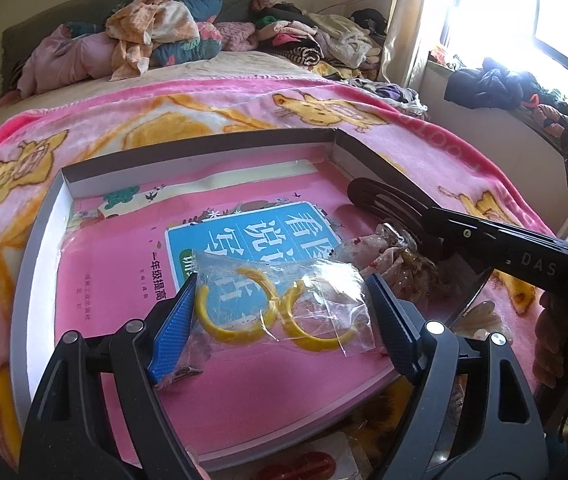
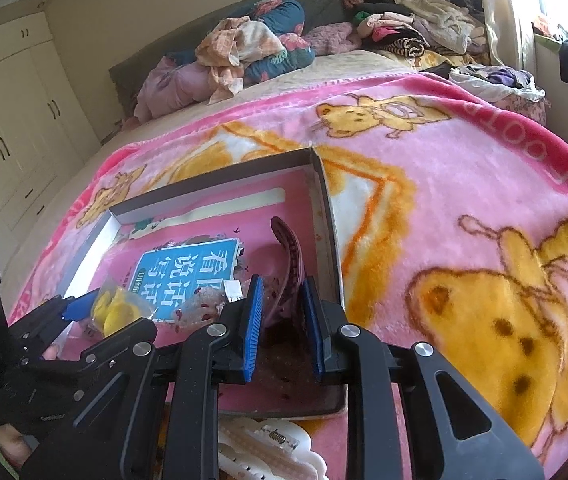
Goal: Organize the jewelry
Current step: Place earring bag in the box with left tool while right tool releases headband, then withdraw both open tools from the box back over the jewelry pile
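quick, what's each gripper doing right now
left gripper: closed on the clear bag of yellow hoops
right gripper: closed on the dark hair clip

Pink book (image 1: 268,364) in box: blue title panel (image 1: 244,248) w/ big white Chinese chars, upside down, "看…说话" partly legible; small line "一年级提高". Right gripper (image 1: 407,248) arm: "DAS". Blanket (image 2: 463,152) hem: "TOO", cut off.
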`<action>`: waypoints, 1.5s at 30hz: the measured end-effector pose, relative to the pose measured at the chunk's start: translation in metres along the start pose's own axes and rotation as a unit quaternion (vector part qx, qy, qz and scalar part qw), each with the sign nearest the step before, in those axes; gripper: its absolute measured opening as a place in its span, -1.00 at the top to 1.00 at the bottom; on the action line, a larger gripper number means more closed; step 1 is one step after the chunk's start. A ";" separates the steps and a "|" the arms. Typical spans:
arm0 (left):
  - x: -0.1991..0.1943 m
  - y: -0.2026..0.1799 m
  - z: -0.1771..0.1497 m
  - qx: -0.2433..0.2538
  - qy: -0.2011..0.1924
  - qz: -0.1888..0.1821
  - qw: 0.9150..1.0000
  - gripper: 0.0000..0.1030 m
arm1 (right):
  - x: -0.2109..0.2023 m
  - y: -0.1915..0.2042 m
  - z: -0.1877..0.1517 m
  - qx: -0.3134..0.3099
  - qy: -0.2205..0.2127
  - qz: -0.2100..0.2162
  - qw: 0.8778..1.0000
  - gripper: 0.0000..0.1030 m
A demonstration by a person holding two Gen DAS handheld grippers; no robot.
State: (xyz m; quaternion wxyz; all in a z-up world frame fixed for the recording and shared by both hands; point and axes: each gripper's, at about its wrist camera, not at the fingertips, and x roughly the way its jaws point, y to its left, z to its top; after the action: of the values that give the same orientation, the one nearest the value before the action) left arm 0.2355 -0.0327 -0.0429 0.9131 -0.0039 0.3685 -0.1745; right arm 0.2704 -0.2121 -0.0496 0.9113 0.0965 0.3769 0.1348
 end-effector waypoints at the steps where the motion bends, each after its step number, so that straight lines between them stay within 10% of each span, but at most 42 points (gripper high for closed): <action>1: 0.000 0.000 0.000 0.000 0.000 0.000 1.000 -0.41 | -0.001 -0.001 0.000 0.000 -0.001 -0.001 1.000 0.60; 29: -0.034 0.001 -0.003 -0.017 -0.032 0.023 0.999 -0.77 | -0.065 -0.013 -0.023 0.027 -0.058 -0.001 0.998 -0.36; 45: -0.086 0.005 -0.014 -0.040 -0.076 0.040 0.995 -0.77 | -0.113 -0.003 -0.041 0.006 -0.091 0.000 0.996 -0.41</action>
State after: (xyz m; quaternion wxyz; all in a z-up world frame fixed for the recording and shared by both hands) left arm 0.1695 0.0012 0.0041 0.9439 -0.0390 0.3041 -0.1226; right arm 0.1650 -0.2479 -0.0039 0.9411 0.1140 0.2934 0.1232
